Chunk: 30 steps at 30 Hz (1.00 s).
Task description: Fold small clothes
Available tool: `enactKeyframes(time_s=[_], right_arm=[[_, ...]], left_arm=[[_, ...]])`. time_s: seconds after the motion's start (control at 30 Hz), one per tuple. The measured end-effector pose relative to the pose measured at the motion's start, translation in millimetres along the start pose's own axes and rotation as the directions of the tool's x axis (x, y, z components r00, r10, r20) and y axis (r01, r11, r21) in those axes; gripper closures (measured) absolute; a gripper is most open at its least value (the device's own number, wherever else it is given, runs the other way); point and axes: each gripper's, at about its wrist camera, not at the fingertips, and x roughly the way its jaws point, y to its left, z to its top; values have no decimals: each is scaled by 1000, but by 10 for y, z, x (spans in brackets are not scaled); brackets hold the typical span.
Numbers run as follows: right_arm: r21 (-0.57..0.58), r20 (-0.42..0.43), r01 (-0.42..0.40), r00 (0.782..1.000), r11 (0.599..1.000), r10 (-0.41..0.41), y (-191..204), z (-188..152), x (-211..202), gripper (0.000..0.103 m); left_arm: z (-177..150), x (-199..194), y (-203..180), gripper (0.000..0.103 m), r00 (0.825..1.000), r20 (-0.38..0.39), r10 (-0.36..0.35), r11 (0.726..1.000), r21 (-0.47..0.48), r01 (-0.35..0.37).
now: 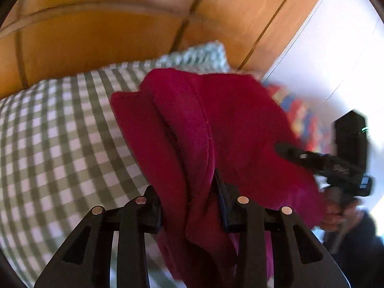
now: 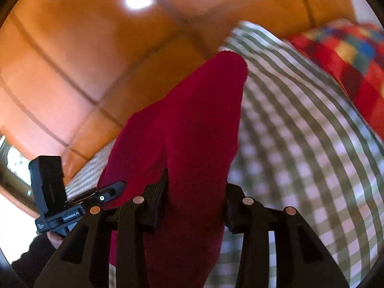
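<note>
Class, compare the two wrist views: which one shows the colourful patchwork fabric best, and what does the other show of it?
The right wrist view: the patchwork fabric lies unobstructed at upper right, its red, blue and yellow squares readable. In the left wrist view it is a blurred strip, mostly hidden behind the red garment.

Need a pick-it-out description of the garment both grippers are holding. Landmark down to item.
Start from the green-and-white checked bedsheet in front of the orange wooden panelling. Bunched above it is a plain deep-red garment, pinched by the left gripper and the right gripper. It is the only solid-colour fabric: the sheet is checked, and the blanket is multicoloured squares.
</note>
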Motion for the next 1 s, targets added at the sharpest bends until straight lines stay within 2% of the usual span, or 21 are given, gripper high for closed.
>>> enactKeyframes(time_s=[0.03, 0.07, 0.13, 0.2, 0.3, 0.37, 0.43, 0.5, 0.57, 0.73, 0.93, 1.0], right_arm=[[7, -21, 44, 999, 999, -43, -55, -70, 119, 64], [17, -14, 48, 999, 999, -47, -98, -133, 173, 63], [60, 7, 14, 1000, 998, -15, -199, -180, 169, 60], [57, 11, 27, 1000, 998, -28, -185, -163, 145, 56], [2, 45, 108, 993, 994, -108, -52, -129, -55, 41], [-19, 72, 143, 987, 990, -141, 61, -104, -154, 39], [-49, 112, 186, 977, 981, -180, 156, -131, -242, 33], [-73, 145, 233, 964, 970, -221, 226, -174, -322, 29], [-99, 192, 269, 950, 958, -247, 351, -252, -443, 29], [-152, 233, 254, 948, 955, -216, 642, -475, -597, 29], [-192, 183, 240, 961, 951, -206, 806, -801, -494, 29], [-186, 155, 259, 960, 948, -232, 773, -836, -365, 29]], left_arm=[[-5, 83, -21, 64, 1000, -7, 19, 1000, 8, -19], [-17, 128, -43, 60, 1000, 5, 30, 999, 16, -30], [-31, 157, -31, 57, 1000, 12, 26, 1000, -12, -26], [-45, 107, -25, 56, 1000, 16, 26, 999, -42, -25], [-97, -120, -59, 53, 996, 43, 83, 996, -48, -81], [-127, -240, -80, 52, 991, 70, 115, 992, -50, -112], [-181, -356, -151, 52, 986, 100, 137, 990, -41, -133], [-257, -484, -224, 50, 975, 133, 180, 984, -20, -179], [-351, -617, -273, 49, 966, 155, 208, 978, -4, -209], [-513, -858, -338, 49, 953, 191, 234, 972, -43, -230], [-708, -1146, -409, 49, 932, 239, 271, 963, -55, -265], [-754, -1209, -446, 49, 924, 253, 285, 958, -52, -281]])
